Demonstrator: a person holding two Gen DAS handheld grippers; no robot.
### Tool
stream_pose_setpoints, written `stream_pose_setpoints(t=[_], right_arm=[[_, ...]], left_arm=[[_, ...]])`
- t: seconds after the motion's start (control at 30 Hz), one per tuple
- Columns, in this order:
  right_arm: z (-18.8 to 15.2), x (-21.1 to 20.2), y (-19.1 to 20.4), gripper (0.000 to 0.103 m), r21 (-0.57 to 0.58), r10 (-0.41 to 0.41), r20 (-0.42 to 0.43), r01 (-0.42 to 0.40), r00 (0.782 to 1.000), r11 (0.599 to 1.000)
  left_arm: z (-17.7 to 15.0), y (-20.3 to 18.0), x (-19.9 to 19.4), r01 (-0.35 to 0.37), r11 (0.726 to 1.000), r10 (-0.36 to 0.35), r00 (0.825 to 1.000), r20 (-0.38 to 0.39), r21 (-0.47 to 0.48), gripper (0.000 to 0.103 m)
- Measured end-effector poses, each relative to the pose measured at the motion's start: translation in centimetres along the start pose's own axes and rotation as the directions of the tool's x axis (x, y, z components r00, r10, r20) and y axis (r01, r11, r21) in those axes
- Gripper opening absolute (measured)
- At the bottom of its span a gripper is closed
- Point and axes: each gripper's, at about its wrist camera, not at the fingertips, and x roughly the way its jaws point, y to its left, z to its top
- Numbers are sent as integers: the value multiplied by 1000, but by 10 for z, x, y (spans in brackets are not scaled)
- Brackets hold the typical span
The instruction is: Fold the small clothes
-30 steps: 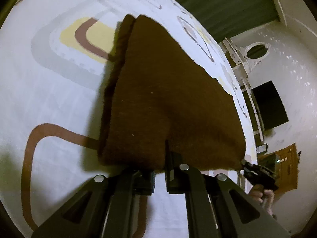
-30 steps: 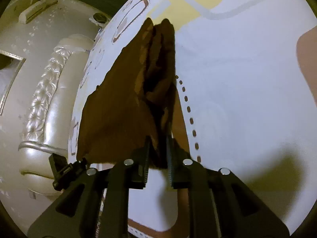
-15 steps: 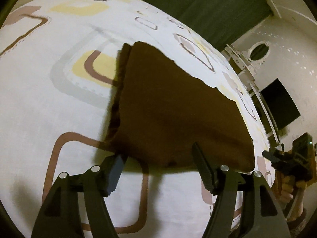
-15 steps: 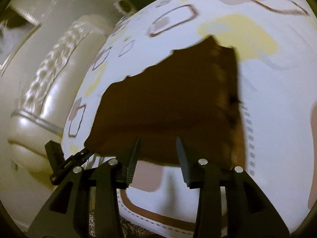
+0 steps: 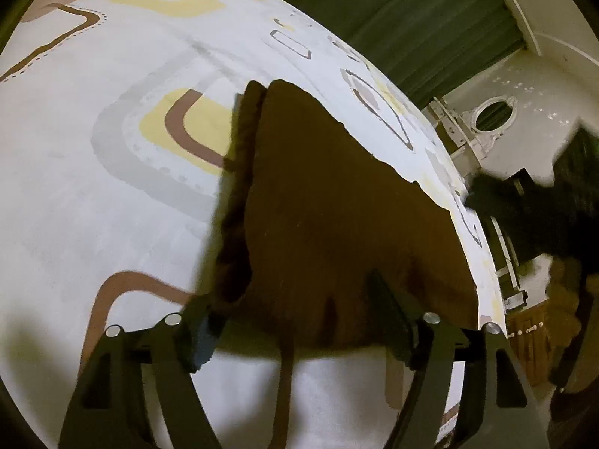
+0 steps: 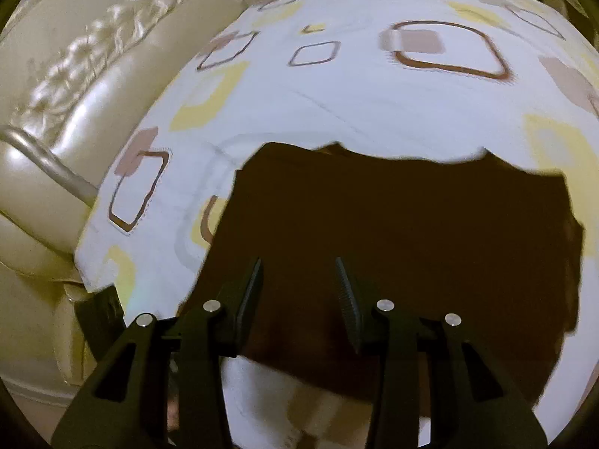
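A brown fuzzy cloth [image 5: 337, 205] lies folded flat on the patterned bed sheet [image 5: 112, 205], with a thick doubled edge along its left side. My left gripper [image 5: 288, 292] stands over the cloth's near edge. Its jaws are opening, and the cloth's hem shows between the fingers with neither pad pressing on it. In the right wrist view the same cloth [image 6: 411, 232] spreads wide and dark. My right gripper [image 6: 297, 262] hovers above the cloth's near part, open, with nothing gripped.
The white sheet [image 6: 355, 86] carries yellow and brown squares. A cream padded headboard [image 6: 75, 93] rises past its left edge. A green curtain [image 5: 411, 18] hangs behind the bed. A dark blurred shape [image 5: 524, 205] crosses the right side of the left wrist view.
Both grippers have let go of the brown cloth, which now lies flat. The right gripper has swung sideways and up and now faces the cloth's long side. The left jaws have spread wide.
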Motion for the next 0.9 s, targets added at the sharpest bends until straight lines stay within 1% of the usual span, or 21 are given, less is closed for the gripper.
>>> stream_pose_setpoints(t=[0.07, 0.13, 0.17, 0.2, 0.27, 0.3, 0.37, 0.43, 0.47, 0.53, 0.6, 0.7, 0.83, 0.9], right_arm=[[15, 19, 18, 41, -33, -28, -31, 27, 999, 999], [31, 42, 42, 45, -67, -66, -61, 62, 996, 996], [36, 51, 48, 48, -81, -82, -76, 76, 994, 994], [43, 64, 60, 49, -104, -104, -99, 94, 990, 990], [53, 83, 75, 51, -131, -147, -113, 132, 983, 982], [59, 98, 86, 55, -152, -174, -138, 153, 975, 977], [68, 116, 99, 55, -171, -212, -158, 185, 964, 968], [73, 138, 112, 55, -201, -263, -186, 226, 947, 953], [75, 151, 118, 55, -223, -299, -212, 251, 930, 942], [76, 166, 126, 55, -247, -363, -227, 307, 904, 919], [77, 177, 129, 55, -264, -400, -247, 336, 883, 904], [77, 186, 135, 56, -280, -423, -246, 354, 872, 892], [76, 197, 140, 56, -301, -452, -258, 374, 854, 877], [77, 203, 141, 56, -302, -464, -268, 383, 844, 873]], left_arm=[[2, 1, 3, 6, 1000, -6, 1000, 7, -2, 73], [2, 4, 4, 25, 1000, -25, 1000, 19, 1, 73], [1, 5, 4, 36, 999, -36, 999, 25, 2, 73], [1, 7, 4, 48, 999, -48, 998, 32, 1, 73], [1, 13, 4, 82, 997, -82, 995, 48, -8, 73], [2, 15, 4, 94, 996, -94, 994, 54, -10, 73], [2, 16, 5, 107, 994, -106, 992, 62, -6, 73], [2, 15, 5, 109, 994, -108, 992, 66, -2, 73], [1, 15, 5, 110, 994, -110, 992, 68, 1, 74], [0, 15, 4, 118, 993, -118, 991, 68, 4, 74], [0, 17, 3, 136, 991, -136, 988, 69, -4, 74], [0, 20, 3, 155, 988, -153, 986, 73, -23, 74], [-4, 19, 1, 131, 991, -130, 989, 71, -3, 74], [-5, 19, 0, 131, 991, -130, 989, 71, -4, 74]])
